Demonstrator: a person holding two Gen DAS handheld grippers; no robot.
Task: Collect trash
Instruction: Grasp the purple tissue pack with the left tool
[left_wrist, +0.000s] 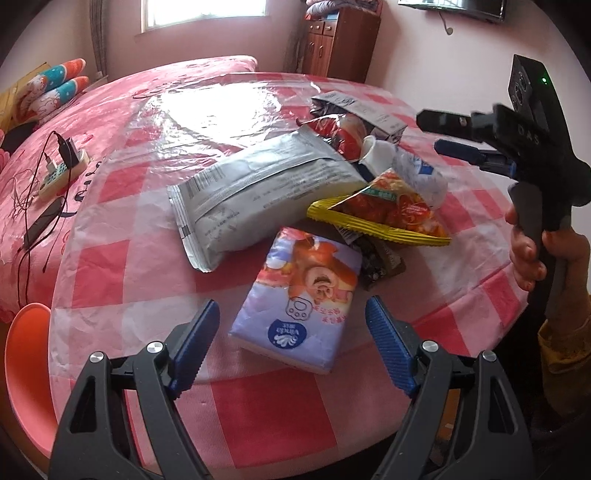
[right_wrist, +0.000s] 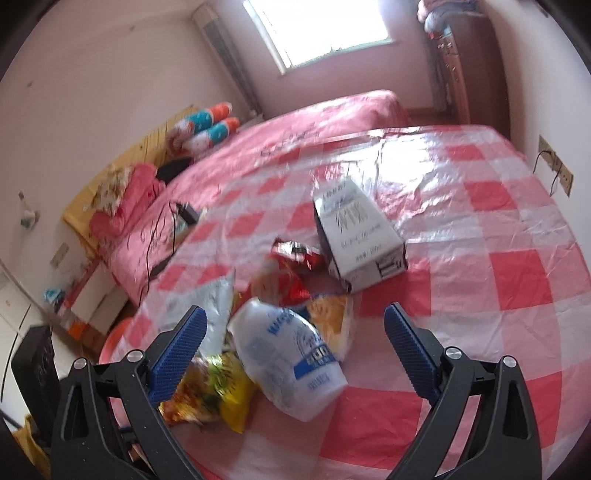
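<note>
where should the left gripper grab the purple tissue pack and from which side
Grip the tissue pack across its two long side edges, near the end closest to the left gripper. It lies flat on the checkered tablecloth with its long axis running away from the open fingers, which already straddle that near end. Its far end abuts the dark wrapper, so coming straight from the near side looks cleanest.

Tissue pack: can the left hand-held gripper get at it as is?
Probably yes. The tissue pack lies flat on the checkered table cover, straight ahead of the open left hand-held gripper, with nothing on top of it. Only its far corner meets the dark wrapper.
</note>
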